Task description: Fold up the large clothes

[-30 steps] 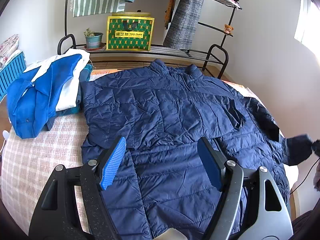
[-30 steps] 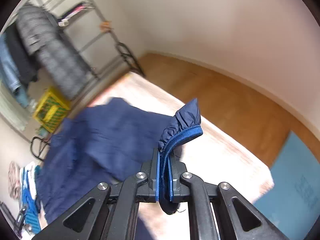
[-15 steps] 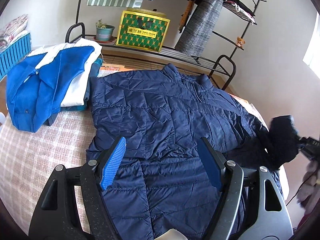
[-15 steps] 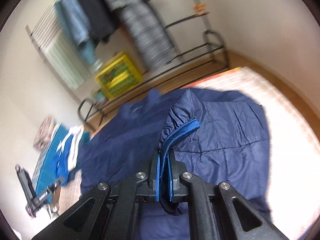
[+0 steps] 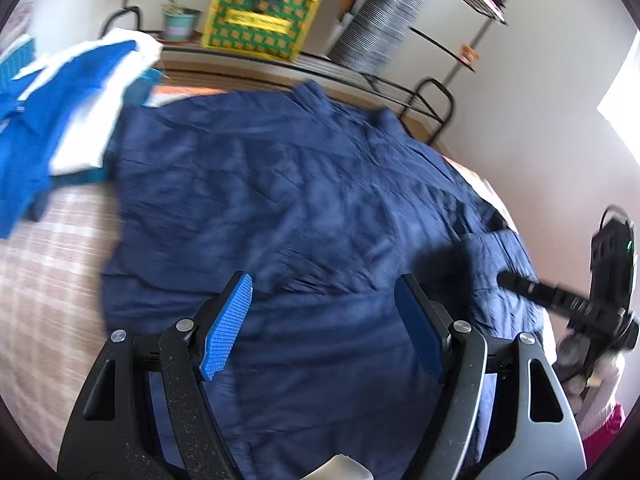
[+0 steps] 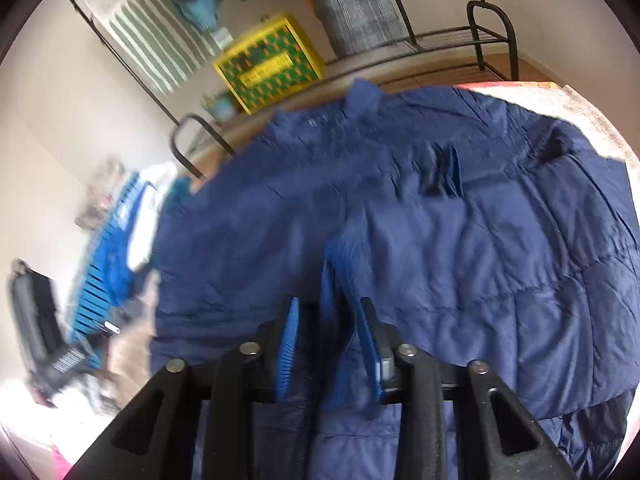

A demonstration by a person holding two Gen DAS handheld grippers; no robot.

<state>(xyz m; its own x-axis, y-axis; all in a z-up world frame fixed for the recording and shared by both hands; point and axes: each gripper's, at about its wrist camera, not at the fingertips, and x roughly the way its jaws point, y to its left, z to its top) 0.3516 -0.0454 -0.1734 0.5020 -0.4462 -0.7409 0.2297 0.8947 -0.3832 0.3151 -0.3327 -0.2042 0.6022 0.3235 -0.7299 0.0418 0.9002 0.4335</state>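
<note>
A large navy quilted jacket (image 5: 304,200) lies spread on the checked bed, collar toward the far rack; it also fills the right wrist view (image 6: 460,240). My left gripper (image 5: 324,300) hovers open and empty above the jacket's lower half. My right gripper (image 6: 328,320) has its jaws parted, with the sleeve cuff (image 6: 332,276) loose between the blue pads, lying over the jacket body. The right gripper also shows at the right edge of the left wrist view (image 5: 520,284).
A pile of blue and white clothes (image 5: 60,120) lies at the bed's far left. A black metal rack (image 5: 432,96) with a yellow-green box (image 5: 256,20) and a plant pot stands behind the bed. The white wall is on the right.
My right gripper swung the sleeve from off the bed's right side in over the jacket body, then opened its jaws. My left gripper stayed open and drifted slightly closer.
</note>
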